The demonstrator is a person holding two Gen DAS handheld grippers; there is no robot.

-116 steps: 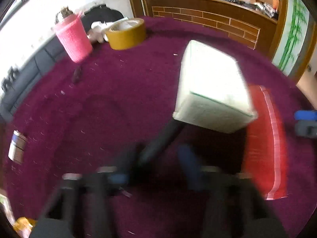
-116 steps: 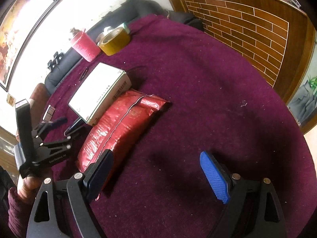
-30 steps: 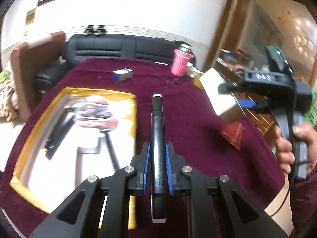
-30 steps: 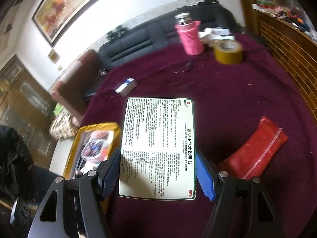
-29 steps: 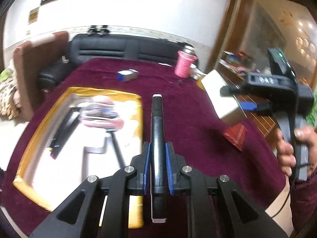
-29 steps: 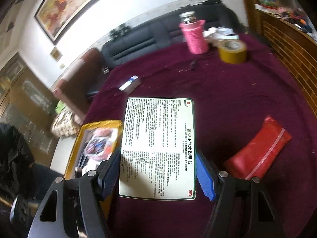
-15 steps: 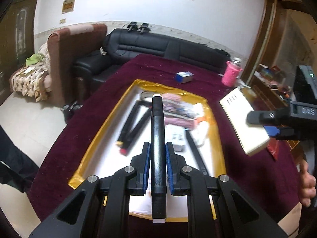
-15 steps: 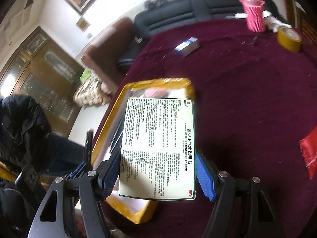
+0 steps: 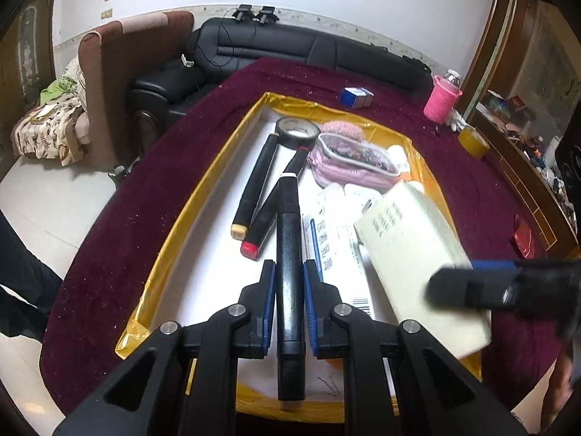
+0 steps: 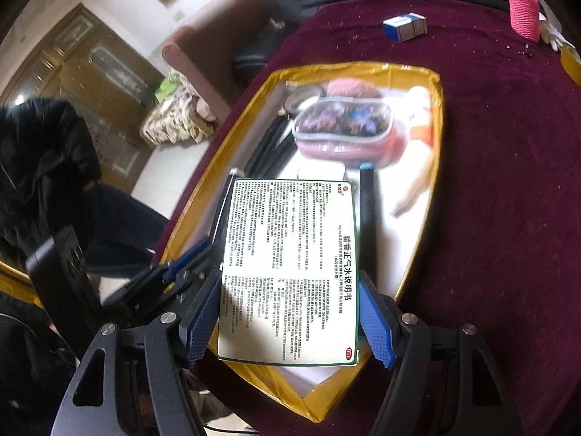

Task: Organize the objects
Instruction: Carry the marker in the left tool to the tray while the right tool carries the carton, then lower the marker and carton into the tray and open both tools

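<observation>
**Both grippers loaded, held over the gold-rimmed tray**

Left gripper (image 9: 287, 303): jaws drawn nearly together, blue pads clamped on a black marker (image 9: 288, 254) that runs straight up the centre of the left wrist frame, white tip pointing away. Marker hangs over the tray (image 9: 203, 196), just right of two other black markers (image 9: 259, 178) lying on the tray floor.

Right gripper (image 10: 290, 321): jaws wide apart, pads pressed against both long edges of a white medicine box (image 10: 290, 269), printed face up, lower centre of the right wrist frame. Box sits above the near end of the tray; whether it touches anything below, cannot tell.

In the tray, upper middle: black tape roll (image 9: 297, 131), pink pouch (image 9: 352, 161), white tubes beside it.

On the maroon cloth (image 9: 472, 167) beyond: small blue box (image 9: 356, 97), pink-sleeved bottle (image 9: 446, 100), yellow tape roll (image 9: 472, 142), red packet (image 9: 523, 236) at right edge.

Change from half a second ago: both grippers lower and closer over the tray; tray fills more of each frame. One second ago the box was still over bare cloth
</observation>
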